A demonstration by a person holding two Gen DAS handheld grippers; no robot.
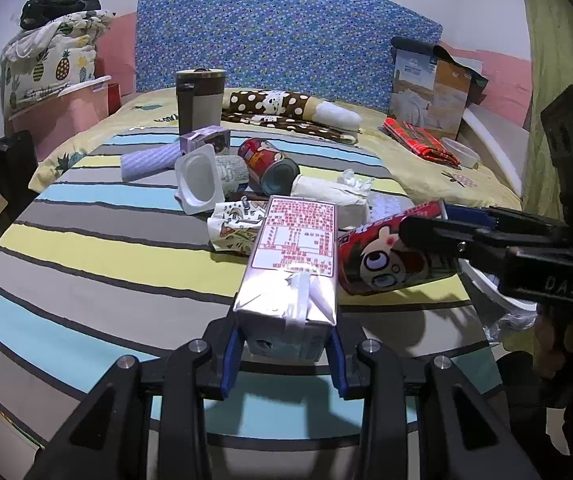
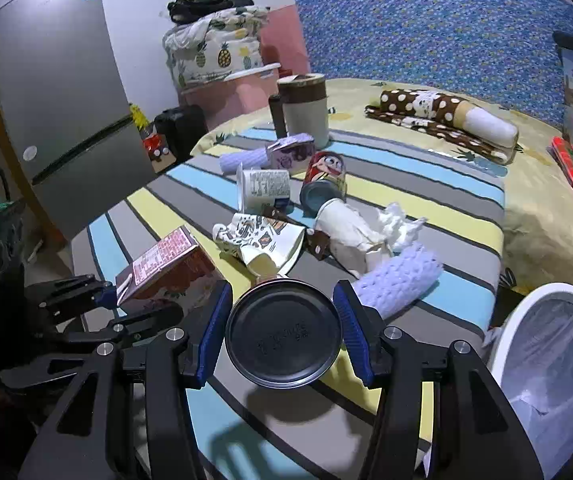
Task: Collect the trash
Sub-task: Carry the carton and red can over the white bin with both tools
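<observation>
My left gripper (image 1: 286, 344) is shut on a silver and pink drink carton (image 1: 294, 248), its blue pads pressing on both sides near the carton's end. The carton is lifted over the striped sheet (image 1: 86, 248). My right gripper (image 2: 282, 304) is shut on a red cartoon can (image 2: 284, 336), whose dark bottom faces the camera. In the left wrist view the same can (image 1: 390, 256) hangs to the right of the carton, in the right gripper (image 1: 438, 222). A white bin (image 2: 558, 360) with a plastic liner stands at the bed's near right corner.
Loose rubbish lies mid-bed: a second red can (image 1: 268, 164), a white yogurt cup (image 1: 198, 184), a crushed paper cup (image 2: 258, 240), tissues (image 2: 398, 220), a purple foam sleeve (image 2: 398, 280). A tall brown flask (image 1: 200, 96) stands behind. A grey fridge (image 2: 58, 100) is left of the bed.
</observation>
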